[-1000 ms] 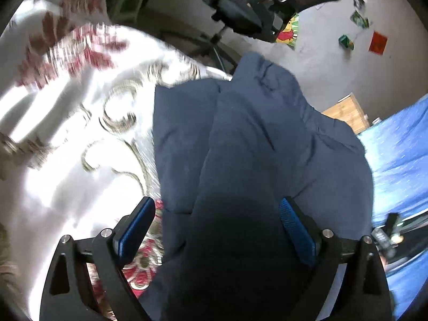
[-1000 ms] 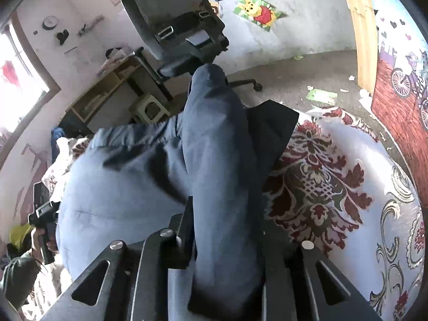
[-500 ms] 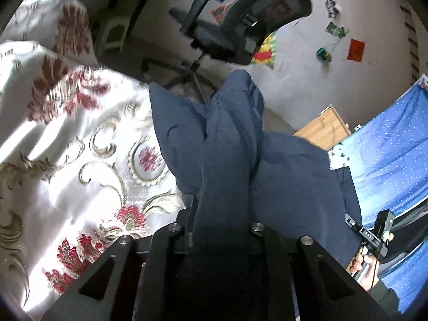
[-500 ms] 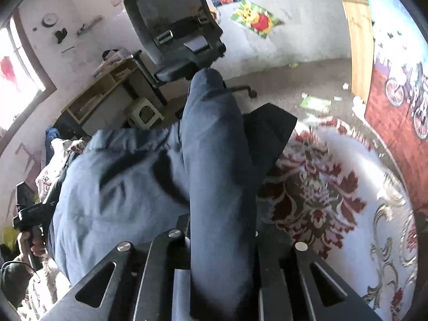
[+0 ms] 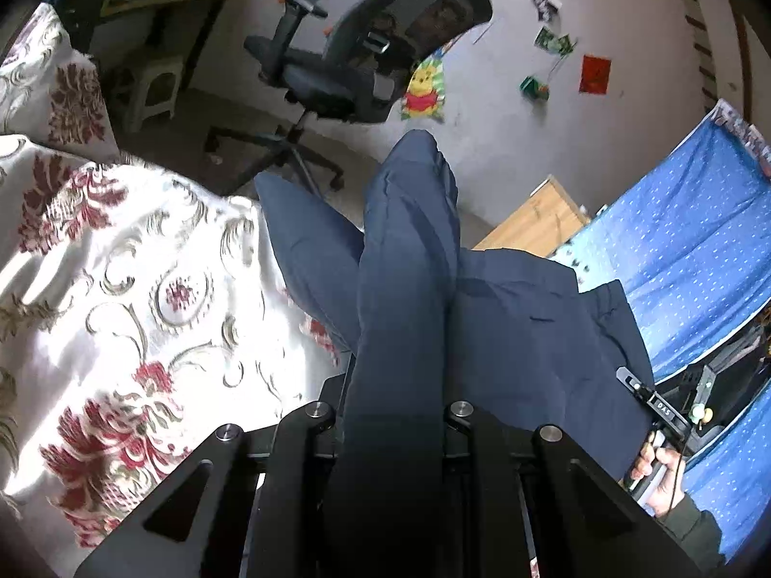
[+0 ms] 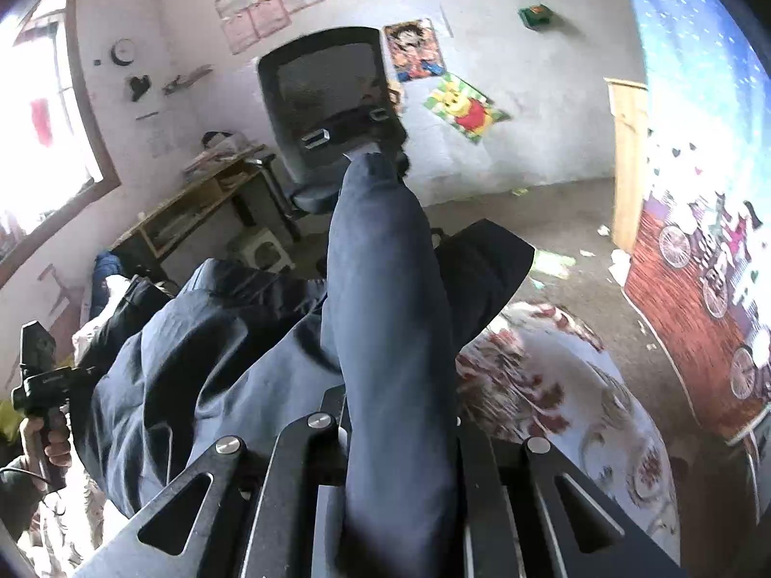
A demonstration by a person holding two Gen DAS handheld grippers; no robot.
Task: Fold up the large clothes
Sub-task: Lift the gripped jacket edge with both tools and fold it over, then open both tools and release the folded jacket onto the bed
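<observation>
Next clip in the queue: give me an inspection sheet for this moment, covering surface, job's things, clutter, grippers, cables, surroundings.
Surface: white bedspread with a red and gold flower pattern, wrinkled.
Job's things: dark blue garment, bunched into a ridge at each grip, the rest sagging between.
Clutter: paper scraps on the floor.
Grippers: left gripper shut on the garment, jaws just closed on it; right gripper shut on the garment.
Cables: thin cable by the right hand.
Surroundings: office chair, stool, wooden desk, posters, blue sheet.
</observation>
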